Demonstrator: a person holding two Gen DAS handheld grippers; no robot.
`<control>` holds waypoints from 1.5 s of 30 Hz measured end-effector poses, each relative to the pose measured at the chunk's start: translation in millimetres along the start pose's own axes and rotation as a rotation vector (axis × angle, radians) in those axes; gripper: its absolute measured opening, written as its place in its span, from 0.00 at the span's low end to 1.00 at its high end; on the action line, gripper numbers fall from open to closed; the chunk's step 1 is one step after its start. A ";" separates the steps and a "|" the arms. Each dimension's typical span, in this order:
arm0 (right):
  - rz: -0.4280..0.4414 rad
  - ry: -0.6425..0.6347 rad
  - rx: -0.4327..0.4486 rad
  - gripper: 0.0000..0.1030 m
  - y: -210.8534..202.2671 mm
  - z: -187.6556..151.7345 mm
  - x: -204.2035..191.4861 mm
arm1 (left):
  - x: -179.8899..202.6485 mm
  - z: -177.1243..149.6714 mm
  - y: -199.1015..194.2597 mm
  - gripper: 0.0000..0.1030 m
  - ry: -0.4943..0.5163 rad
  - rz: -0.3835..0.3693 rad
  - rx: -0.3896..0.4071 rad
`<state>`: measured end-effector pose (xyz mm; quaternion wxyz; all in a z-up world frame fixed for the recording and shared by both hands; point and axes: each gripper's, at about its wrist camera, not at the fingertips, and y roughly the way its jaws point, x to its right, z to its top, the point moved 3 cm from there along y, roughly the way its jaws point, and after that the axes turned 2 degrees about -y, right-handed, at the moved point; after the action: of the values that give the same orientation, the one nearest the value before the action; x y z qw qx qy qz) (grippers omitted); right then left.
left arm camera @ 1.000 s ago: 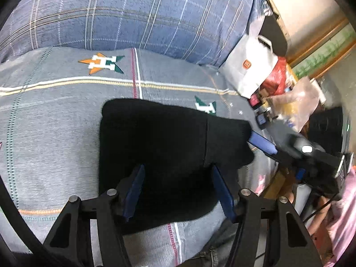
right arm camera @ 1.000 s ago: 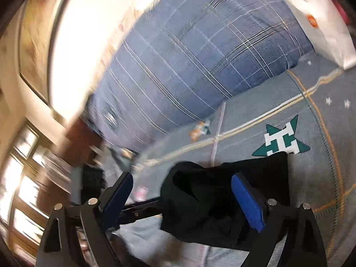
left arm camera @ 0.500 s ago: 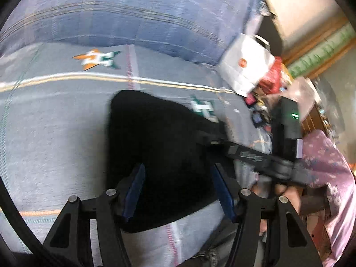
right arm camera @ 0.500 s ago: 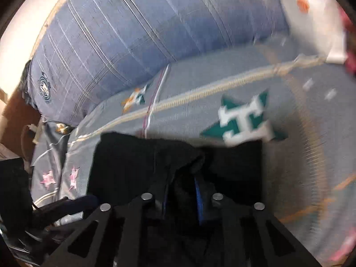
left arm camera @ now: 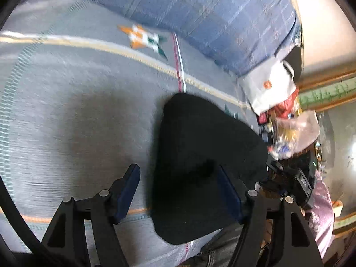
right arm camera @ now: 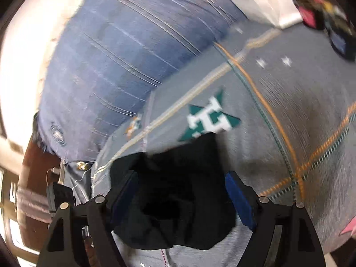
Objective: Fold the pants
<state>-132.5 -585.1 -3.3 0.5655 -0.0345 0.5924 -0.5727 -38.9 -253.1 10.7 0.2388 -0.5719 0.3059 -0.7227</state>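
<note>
Two grippers, both spread wide, nothing pinched. Left gripper point(left arm camera: 178, 191) over near edge of pants point(left arm camera: 200, 160), blue pads apart, left pad above bare bedspread point(left arm camera: 66, 111), right pad over the black fabric. Right gripper point(right arm camera: 180, 193) likewise apart, fingers straddling pants point(right arm camera: 178, 191) from both sides; contact with cloth unclear, motion blur. Pants black, folded into a compact bundle, lying flat on grey bedspread, partly covering a green star patch point(right arm camera: 209, 120). Orange star patch point(left arm camera: 140, 36) well apart, further up the bedspread. Beyond, blue plaid duvet point(left arm camera: 200, 17) piled along far side. White paper bag point(left arm camera: 269, 86) beside duvet end, cluttered items point(left arm camera: 287, 129) just past it. Other gripper's body point(left arm camera: 291, 182) visible at right of left view, off the bundle's edge.
</note>
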 end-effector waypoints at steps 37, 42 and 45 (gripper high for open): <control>0.241 -0.375 -0.145 0.39 47.9 -120.6 -149.4 | -63.0 -87.8 -151.4 0.27 -0.100 0.073 0.327; 0.292 -0.381 -0.181 0.40 77.3 -111.0 -171.0 | -84.8 -68.7 -158.2 0.31 -0.149 0.031 0.354; 0.240 -0.339 -0.204 0.54 121.1 -104.9 -161.4 | -117.1 -55.7 -120.2 0.45 -0.195 0.169 0.267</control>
<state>-75.6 -365.5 -19.5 0.7145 -0.1165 0.5439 -0.4244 -65.4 -78.2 8.2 0.4009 -0.5746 0.2297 -0.6756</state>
